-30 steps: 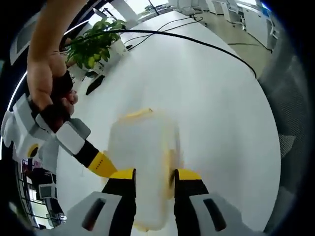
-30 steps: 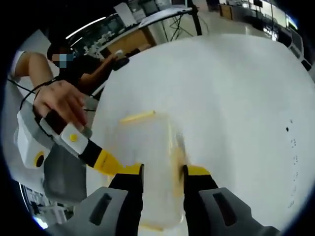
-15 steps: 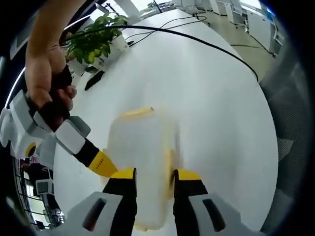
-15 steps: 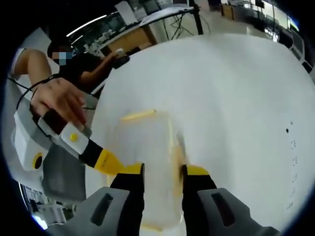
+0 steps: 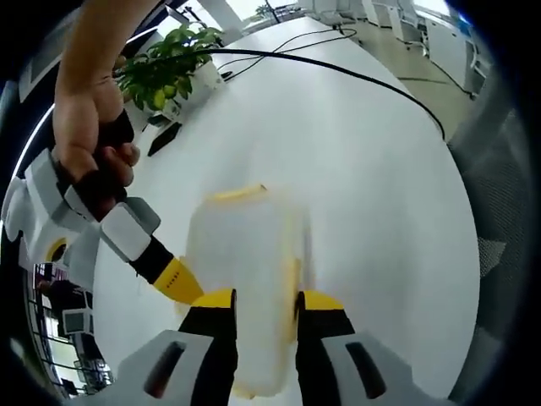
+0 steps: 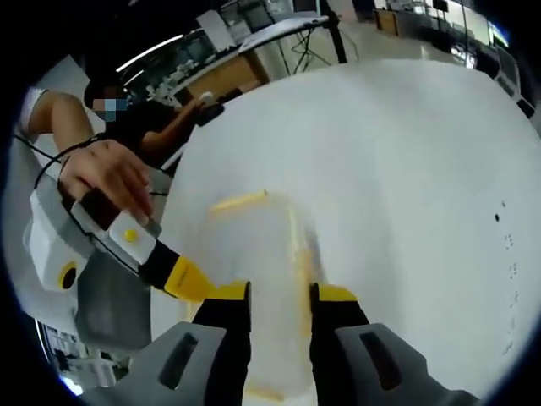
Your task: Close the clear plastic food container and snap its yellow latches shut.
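The clear plastic container lies on the white table, with yellow latches at its far end and along its right side. My left gripper sits low over the container's near half, its yellow-tipped jaws a narrow gap apart with the lid showing between them. In the right gripper view the container lies the same way beneath my right gripper, whose jaws are also narrowly apart. In each view another gripper, held by a hand, reaches in from the left and touches the container's left side.
A potted plant and a black cable lie at the table's far side. A seated person is beyond the table's left edge. Open table surface spreads to the right of the container.
Both pairs of jaws have drawn slightly closer together over the container. The other gripper at the left has shifted a little; the container has stayed put.
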Tool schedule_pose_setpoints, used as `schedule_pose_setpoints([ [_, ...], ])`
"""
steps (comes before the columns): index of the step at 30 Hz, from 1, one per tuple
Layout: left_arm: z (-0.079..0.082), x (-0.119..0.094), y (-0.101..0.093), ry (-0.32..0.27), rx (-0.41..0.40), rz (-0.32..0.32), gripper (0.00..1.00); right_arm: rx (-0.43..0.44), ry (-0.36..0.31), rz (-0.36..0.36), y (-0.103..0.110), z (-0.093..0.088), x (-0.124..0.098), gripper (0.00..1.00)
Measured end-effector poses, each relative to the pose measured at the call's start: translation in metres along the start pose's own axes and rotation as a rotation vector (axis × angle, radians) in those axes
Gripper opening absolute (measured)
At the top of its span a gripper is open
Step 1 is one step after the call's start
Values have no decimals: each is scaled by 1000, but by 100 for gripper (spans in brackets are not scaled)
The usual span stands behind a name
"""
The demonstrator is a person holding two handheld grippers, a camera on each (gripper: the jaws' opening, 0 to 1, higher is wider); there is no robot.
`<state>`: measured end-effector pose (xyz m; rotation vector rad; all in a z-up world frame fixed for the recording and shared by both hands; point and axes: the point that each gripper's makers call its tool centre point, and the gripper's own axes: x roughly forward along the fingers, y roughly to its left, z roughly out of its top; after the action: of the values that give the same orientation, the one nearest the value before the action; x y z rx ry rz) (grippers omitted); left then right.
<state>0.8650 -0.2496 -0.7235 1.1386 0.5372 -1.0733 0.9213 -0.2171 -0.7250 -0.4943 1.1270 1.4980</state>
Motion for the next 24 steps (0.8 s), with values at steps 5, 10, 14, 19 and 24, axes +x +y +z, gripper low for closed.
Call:
schedule_pose_setpoints([
  [5, 0, -2, 0, -4, 48, -10, 21, -2, 8, -14, 6, 3, -2, 26],
  [10, 1, -3, 0, -20, 76, -10, 22, -4, 16, -43, 7, 2, -1, 30],
  [14, 1, -5, 1, -25, 45, -5, 28, 25, -18, -73, 1, 2, -7, 31],
  [19, 1, -11, 2, -39, 11, 6, 30, 28, -19, -99, 6, -4, -14, 36],
  [24, -1, -18, 3, -49, -34, 11, 30, 22, -28, -156, 6, -7, -20, 38],
])
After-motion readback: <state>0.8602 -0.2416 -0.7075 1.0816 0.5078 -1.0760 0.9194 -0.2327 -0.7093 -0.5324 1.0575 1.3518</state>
